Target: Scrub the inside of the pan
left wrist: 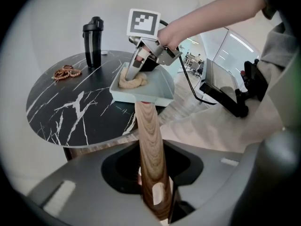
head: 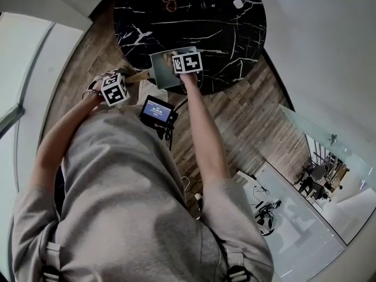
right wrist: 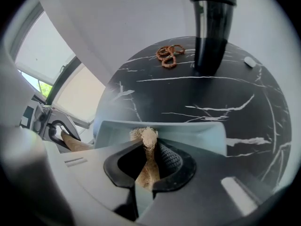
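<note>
A square pale grey-blue pan [left wrist: 155, 87] [head: 162, 74] [right wrist: 197, 132] rests at the near edge of a round black marble table [left wrist: 70, 108]. Its wooden handle [left wrist: 149, 140] runs back between the jaws of my left gripper [left wrist: 153, 194] [head: 130, 79], which is shut on it. My right gripper [right wrist: 145, 173] [left wrist: 133, 71] [head: 176, 63] points steeply down into the pan. It is shut on a tan fibrous scrubber [right wrist: 147, 136] [left wrist: 132, 82], whose frayed end lies on the pan's floor near the far wall. In the right gripper view the handle [right wrist: 74, 143] shows at the left.
A tall black bottle [left wrist: 93, 41] [right wrist: 211, 29] stands at the table's far side. A brown bead string [left wrist: 67, 72] [right wrist: 169, 55] lies near it, and a small white object [right wrist: 249, 61] to the right. A screen device [head: 157, 110] hangs at the person's chest. Wooden floor surrounds the table.
</note>
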Demonstrator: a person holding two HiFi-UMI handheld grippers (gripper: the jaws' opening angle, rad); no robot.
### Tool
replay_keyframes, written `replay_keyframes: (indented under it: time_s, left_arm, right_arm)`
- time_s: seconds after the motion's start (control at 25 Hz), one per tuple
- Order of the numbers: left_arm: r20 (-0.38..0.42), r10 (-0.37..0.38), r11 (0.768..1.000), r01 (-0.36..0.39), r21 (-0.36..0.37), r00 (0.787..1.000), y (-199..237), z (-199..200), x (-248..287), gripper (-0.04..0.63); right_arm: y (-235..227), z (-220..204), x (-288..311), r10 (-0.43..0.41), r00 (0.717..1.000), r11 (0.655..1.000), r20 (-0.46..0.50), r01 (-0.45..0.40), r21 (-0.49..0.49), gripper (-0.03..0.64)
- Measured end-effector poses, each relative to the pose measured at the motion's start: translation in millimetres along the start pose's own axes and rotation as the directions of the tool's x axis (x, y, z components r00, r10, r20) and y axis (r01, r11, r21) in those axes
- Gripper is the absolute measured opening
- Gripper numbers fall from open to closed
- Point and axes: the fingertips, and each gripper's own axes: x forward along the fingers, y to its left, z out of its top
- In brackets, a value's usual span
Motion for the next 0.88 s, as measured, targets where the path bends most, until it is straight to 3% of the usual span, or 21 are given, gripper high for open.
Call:
replay_keyframes:
  time_s: [0.24, 0.36, 0.56, 0.64, 0.76, 0.88]
  left_arm:
    - [0.004, 0.001, 1.000, -0.001, 0.001, 1.000, -1, 2, -1, 0.117]
    - [0.001, 0.001, 1.000, -0.001, -0.001, 1.000, -1, 2, 0, 0.117]
    - [-0.005, -0.013, 0.999, 0.013, -0.041, 1.000, 0, -1, 3, 0.115]
    - [-0.010, -0.027, 0.998, 0.027, -0.062, 1.000, -1, -2, 3, 0.114]
    - [-0.014, -0.026, 0.998, 0.025, -0.066, 1.000, 0, -2, 2, 0.114]
    - [-0.014, -0.020, 0.998, 0.019, -0.065, 1.000, 1, -1, 2, 0.114]
  right_arm:
    - [-50, -2, -15, -0.122, 0.993, 0.993, -0.009, 0.122, -0.003, 0.053]
    - [-52, -1, -17, -0.179, 0.984, 0.981, -0.019, 0.177, -0.077, 0.054]
    - [-52, -4, -22, -0.304, 0.952, 0.927, -0.035, 0.287, -0.240, 0.051]
    - [-52, -9, -22, -0.291, 0.955, 0.938, -0.048, 0.276, -0.208, 0.046]
    - [-46, -13, -18, -0.201, 0.978, 0.976, -0.055, 0.196, -0.091, 0.046]
    - [-36, -16, -16, -0.154, 0.987, 0.987, -0.056, 0.151, -0.049, 0.044]
